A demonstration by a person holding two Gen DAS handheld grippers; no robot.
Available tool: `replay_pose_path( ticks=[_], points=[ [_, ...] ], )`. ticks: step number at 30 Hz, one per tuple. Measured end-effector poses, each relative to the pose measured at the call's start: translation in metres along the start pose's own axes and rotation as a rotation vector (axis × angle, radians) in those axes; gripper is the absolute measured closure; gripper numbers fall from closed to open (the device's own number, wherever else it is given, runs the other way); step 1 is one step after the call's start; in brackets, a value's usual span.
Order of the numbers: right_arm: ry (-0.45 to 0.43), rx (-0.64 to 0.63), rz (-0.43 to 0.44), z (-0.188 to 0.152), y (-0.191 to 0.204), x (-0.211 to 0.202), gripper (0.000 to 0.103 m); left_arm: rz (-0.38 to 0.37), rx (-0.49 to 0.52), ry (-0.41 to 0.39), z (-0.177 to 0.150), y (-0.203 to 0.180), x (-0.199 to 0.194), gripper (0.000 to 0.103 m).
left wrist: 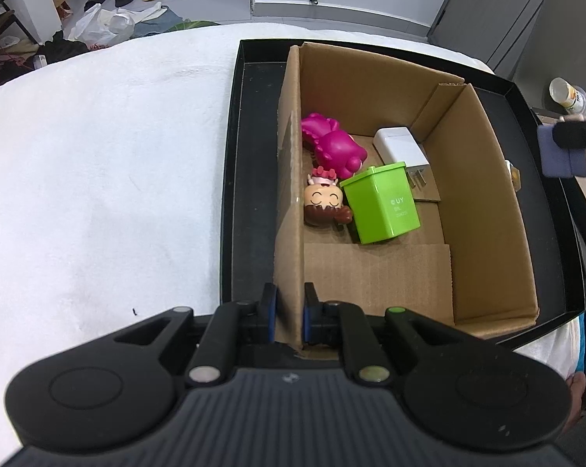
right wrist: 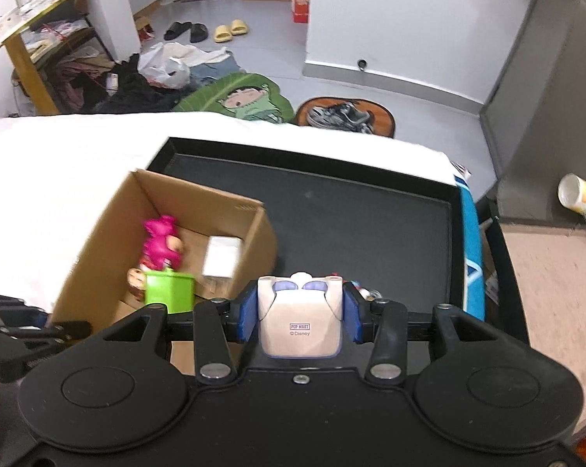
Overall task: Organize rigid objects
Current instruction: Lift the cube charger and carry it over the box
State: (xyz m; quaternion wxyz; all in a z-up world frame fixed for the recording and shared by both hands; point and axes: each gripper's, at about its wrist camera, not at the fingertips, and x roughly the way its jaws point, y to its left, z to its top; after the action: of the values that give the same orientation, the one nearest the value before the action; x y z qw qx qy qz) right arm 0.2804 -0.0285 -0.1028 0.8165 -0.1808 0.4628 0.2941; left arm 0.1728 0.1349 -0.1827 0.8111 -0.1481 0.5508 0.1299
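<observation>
Both claws loaded, toy bound for the box

Right claw (right wrist: 300, 317) pinches the rigid, light, smooth white-and-lilac toy figure (right wrist: 299, 321) by its flat sides above the black tray (right wrist: 371, 225); left claw (left wrist: 289, 313) grips the brown cardboard box (left wrist: 483, 202) wall, steadying it.

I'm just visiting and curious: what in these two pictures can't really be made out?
- Left wrist view: figurine cut by right edge, black finger across it.
- Right wrist view: small items behind the right hand-held gripper, unidentifiable.
- Right wrist view: cardboard box contents motion-blurred.
</observation>
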Motion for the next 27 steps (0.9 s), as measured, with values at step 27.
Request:
replay_pose_path(
  ticks=[27],
  points=[
    [0.030,-0.134,0.052,0.020,0.079,0.018,0.060,-0.016,-0.001,-0.004,-0.001,0.002,0.001,0.091]
  ],
)
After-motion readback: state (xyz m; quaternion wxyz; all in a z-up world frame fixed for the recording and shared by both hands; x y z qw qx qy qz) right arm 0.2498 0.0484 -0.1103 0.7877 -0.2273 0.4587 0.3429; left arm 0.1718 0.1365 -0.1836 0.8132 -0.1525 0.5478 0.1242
